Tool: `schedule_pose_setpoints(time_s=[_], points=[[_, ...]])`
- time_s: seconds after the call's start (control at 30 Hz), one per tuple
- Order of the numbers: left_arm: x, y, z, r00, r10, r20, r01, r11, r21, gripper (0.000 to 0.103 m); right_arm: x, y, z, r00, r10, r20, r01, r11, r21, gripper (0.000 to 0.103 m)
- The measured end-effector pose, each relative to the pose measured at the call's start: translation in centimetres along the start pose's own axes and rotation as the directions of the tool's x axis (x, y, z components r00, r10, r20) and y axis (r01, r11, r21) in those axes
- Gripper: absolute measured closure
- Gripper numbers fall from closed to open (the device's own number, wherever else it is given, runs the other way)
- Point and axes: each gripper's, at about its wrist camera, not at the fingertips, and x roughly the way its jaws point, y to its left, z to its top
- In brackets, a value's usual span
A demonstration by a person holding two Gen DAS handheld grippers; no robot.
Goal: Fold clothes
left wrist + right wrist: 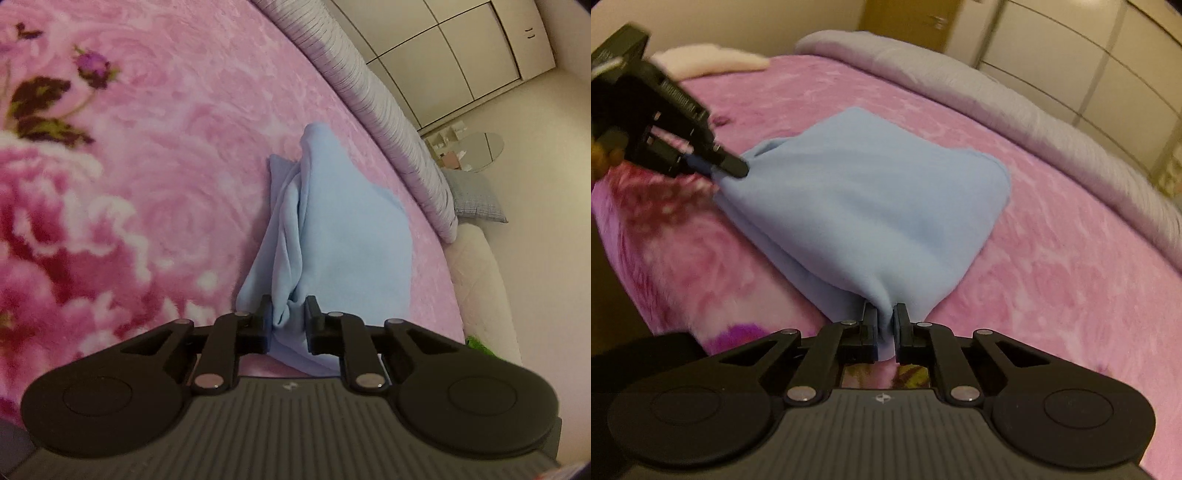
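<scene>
Left wrist view: left gripper [289, 315] is pinching a bunched edge of the light blue garment [332, 236], cloth gathered in folds between the two fingers. The garment is lying on the pink floral blanket [147, 184], running away from the gripper toward the grey striped duvet [388, 122] along the bed's far side. It's showing several layers stacked along its left edge, so it's already doubled over at least once.

Right wrist view: right gripper [885, 325] is clamping the near corner of the same garment [864, 192], fabric puckering into the jaws. Left gripper [733, 168] is gripping the opposite near corner, off to the left. Cloth between the two is hanging slightly taut and lifted off the blanket [1034, 266]; the far part is resting flat.

Progress, as I'm judging it: garment is partly folded into a compact layered shape, both near corners held. It's looking like mid-fold, with that held edge going over or being laid down. Can't tell how many folds are left.
</scene>
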Motion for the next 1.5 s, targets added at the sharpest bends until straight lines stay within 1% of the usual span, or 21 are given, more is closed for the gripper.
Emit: schedule_pose_setpoints(time_s=[0.03, 0.1, 0.13, 0.17, 0.2, 0.33, 0.4, 0.5, 0.57, 0.63, 0.7, 0.73, 0.77, 0.87, 0.93, 1.03, 1.07, 1.17, 1.27, 1.4, 1.5], points=[[0.0, -0.1, -0.2, 1.0, 0.005, 0.0, -0.005, 1.0, 0.006, 0.09, 0.0, -0.2, 0.0, 1.0, 0.01, -0.002, -0.01, 1.0, -0.005, 0.093], [0.0, -0.1, -0.3, 1.0, 0.013, -0.005, -0.013, 1.0, 0.012, 0.088, 0.1, -0.8, 0.1, 0.999, 0.041, -0.018, -0.04, 0.999, 0.014, 0.083], [-0.2, 0.0, -0.1, 1.0, 0.017, -0.014, -0.017, 1.0, 0.011, 0.087, 0.1, -1.1, 0.2, 0.998, 0.057, -0.026, -0.056, 0.998, 0.024, 0.082], [-0.4, 0.1, 0.1, 1.0, 0.02, -0.023, -0.02, 1.0, 0.01, 0.087, 0.0, -1.8, 0.5, 0.996, 0.082, -0.04, -0.079, 0.994, 0.074, 0.077], [-1.0, -0.4, 0.4, 0.999, 0.03, -0.017, -0.03, 0.999, 0.039, 0.087, -0.3, -2.8, 0.9, 0.992, 0.117, -0.041, -0.11, 0.982, 0.153, 0.077], [-3.9, -3.6, 1.8, 0.998, 0.058, 0.038, -0.064, 0.979, 0.191, 0.094, -2.7, -7.2, 2.1, 0.981, 0.17, 0.092, -0.193, 0.882, 0.431, 0.076], [-4.7, -4.6, 2.4, 0.998, 0.021, 0.06, -0.034, 0.975, 0.22, 0.095, -2.8, -8.5, 2.5, 0.976, 0.163, 0.141, -0.213, 0.837, 0.504, 0.073], [-3.1, -5.7, 2.2, 0.999, -0.035, 0.029, 0.027, 0.968, 0.249, 0.095, -1.4, -8.9, 2.8, 0.969, 0.195, 0.152, -0.248, 0.778, 0.578, 0.076], [-0.9, -6.1, 1.8, 0.999, -0.053, -0.014, 0.055, 0.965, 0.257, 0.095, 0.1, -8.6, 2.5, 0.978, 0.188, 0.093, -0.205, 0.751, 0.628, 0.081], [1.2, -6.1, 1.2, 0.998, -0.038, -0.054, 0.051, 0.961, 0.271, 0.094, 1.3, -8.0, 1.8, 0.984, 0.174, 0.046, -0.159, 0.717, 0.678, 0.084], [2.7, -5.8, 0.1, 0.996, 0.035, -0.08, -0.008, 0.949, 0.314, 0.097, 1.9, -7.3, 1.1, 0.986, 0.16, 0.048, -0.148, 0.705, 0.694, 0.084], [3.0, -5.4, -0.6, 0.994, 0.07, -0.089, -0.037, 0.942, 0.335, 0.103, 2.1, -6.7, 1.0, 0.988, 0.151, 0.044, -0.141, 0.731, 0.668, 0.084], [3.1, -4.9, -1.2, 0.993, 0.077, -0.09, -0.042, 0.94, 0.339, 0.102, 2.3, -6.0, 0.9, 0.989, 0.141, 0.039, -0.133, 0.76, 0.636, 0.084], [2.6, -3.6, -1.8, 0.995, 0.044, -0.095, -0.016, 0.96, 0.279, 0.1, 2.2, -3.3, 0.6, 0.997, 0.063, 0.047, -0.078, 0.889, 0.451, 0.084], [2.2, -4.3, -1.2, 0.994, 0.052, -0.096, -0.023, 0.958, 0.287, 0.101, 2.4, -2.5, 1.1, 0.999, 0.036, 0.038, -0.047, 0.933, 0.357, 0.083], [1.5, -6.0, 0.7, 0.996, 0.054, -0.064, -0.03, 0.943, 0.331, 0.101, 2.5, -5.2, 3.1, 0.993, 0.118, -0.029, -0.095, 0.898, 0.43, 0.083], [1.5, -6.5, 1.9, 0.998, 0.049, -0.047, -0.03, 0.94, 0.339, 0.101, 2.2, -7.1, 3.6, 0.988, 0.153, -0.013, -0.125, 0.849, 0.513, 0.083], [2.4, -7.5, 5.7, 0.999, 0.052, -0.012, -0.044, 0.93, 0.365, 0.1, 2.1, -11.7, 5.5, 0.991, 0.121, 0.06, -0.132, 0.766, 0.629, 0.082], [4.6, -8.7, 8.7, 0.999, 0.04, -0.005, -0.035, 0.92, 0.389, 0.1, 4.9, -14.6, 7.0, 0.995, 0.081, 0.057, -0.098, 0.725, 0.682, 0.079], [8.2, -9.1, 10.8, 0.997, 0.069, -0.019, -0.055, 0.907, 0.417, 0.1, 8.8, -17.7, 8.6, 0.999, 0.033, 0.04, -0.052, 0.669, 0.741, 0.079], [10.8, -7.9, 10.7, 0.985, 0.169, -0.027, -0.139, 0.884, 0.447, 0.1, 11.8, -17.6, 8.3, 0.999, 0.037, 0.02, -0.039, 0.65, 0.759, 0.08]])
